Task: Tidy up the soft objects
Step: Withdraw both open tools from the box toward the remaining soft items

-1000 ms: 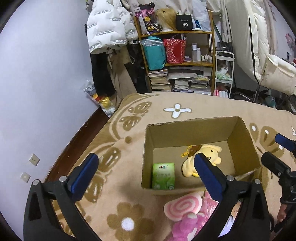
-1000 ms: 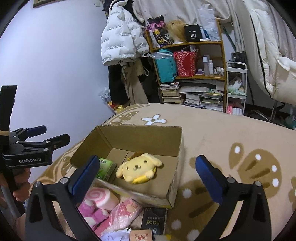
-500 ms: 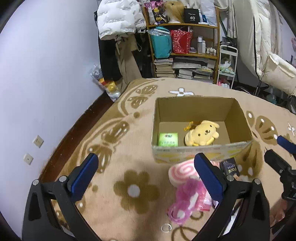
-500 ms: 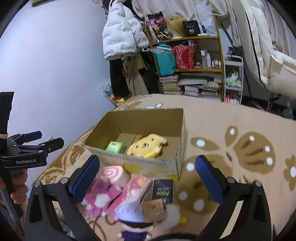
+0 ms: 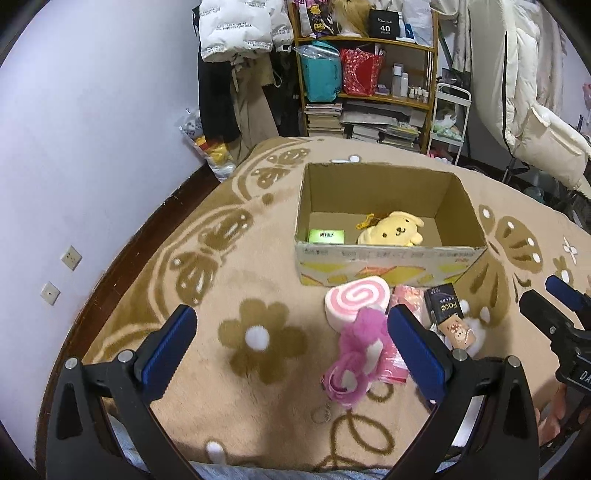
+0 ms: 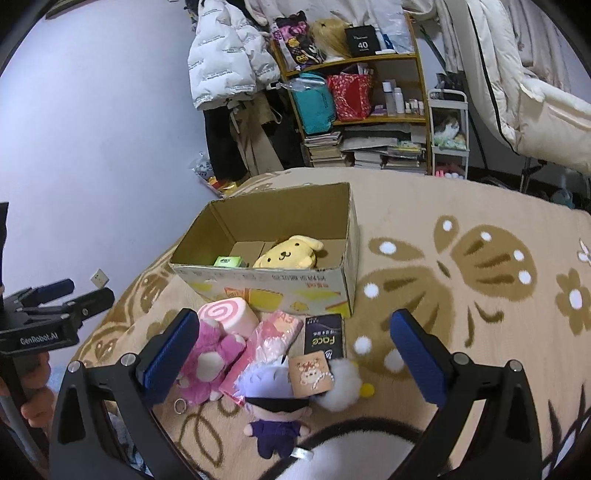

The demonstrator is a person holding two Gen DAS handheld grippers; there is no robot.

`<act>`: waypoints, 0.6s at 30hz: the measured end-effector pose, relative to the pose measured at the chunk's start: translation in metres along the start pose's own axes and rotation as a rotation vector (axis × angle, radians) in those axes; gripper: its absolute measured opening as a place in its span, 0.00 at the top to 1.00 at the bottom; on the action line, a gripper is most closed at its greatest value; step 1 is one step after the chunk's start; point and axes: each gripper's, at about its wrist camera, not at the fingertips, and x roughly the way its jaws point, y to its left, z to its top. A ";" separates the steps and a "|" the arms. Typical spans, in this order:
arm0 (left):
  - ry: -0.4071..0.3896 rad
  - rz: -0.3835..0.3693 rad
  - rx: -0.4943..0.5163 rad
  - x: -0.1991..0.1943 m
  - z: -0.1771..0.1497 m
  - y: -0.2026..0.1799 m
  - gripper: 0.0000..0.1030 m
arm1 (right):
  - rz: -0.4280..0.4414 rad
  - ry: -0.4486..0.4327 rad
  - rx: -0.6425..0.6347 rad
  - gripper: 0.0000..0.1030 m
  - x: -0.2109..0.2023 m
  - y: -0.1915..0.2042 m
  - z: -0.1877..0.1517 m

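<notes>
An open cardboard box (image 5: 388,258) (image 6: 273,284) stands on the flowered blanket and holds a yellow dog plush (image 5: 391,230) (image 6: 288,253) and a green pack (image 5: 327,235) (image 6: 227,261). In front of it lie a pink swirl cushion (image 5: 356,299) (image 6: 227,314), a pink bear plush (image 5: 356,358) (image 6: 208,362), a pink packet (image 6: 271,338), a black "Face" pack (image 5: 443,306) (image 6: 323,338), a white-haired doll in purple (image 6: 275,410) and a white fluffy toy (image 6: 341,384). My left gripper (image 5: 291,350) is open above the blanket, nothing in it. My right gripper (image 6: 291,350) is open over the pile.
A wooden shelf (image 5: 365,62) with bags, books and bottles stands at the back beside hanging coats (image 5: 236,33). A white trolley (image 5: 448,118) and white bedding (image 5: 524,92) are at the right. The purple wall (image 5: 74,147) runs along the left of the blanket (image 5: 240,258).
Both grippers have pulled back and up from the box, so the pile of soft toys in front of it has come into view. Both stay open.
</notes>
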 end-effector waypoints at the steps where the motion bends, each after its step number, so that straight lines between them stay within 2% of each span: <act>1: 0.005 0.007 0.006 0.001 -0.002 -0.001 0.01 | 0.003 0.005 0.006 0.00 -0.001 0.001 -0.001; 18: 0.087 0.033 0.069 0.034 -0.014 -0.014 0.01 | -0.026 0.108 0.022 0.00 0.024 -0.003 -0.014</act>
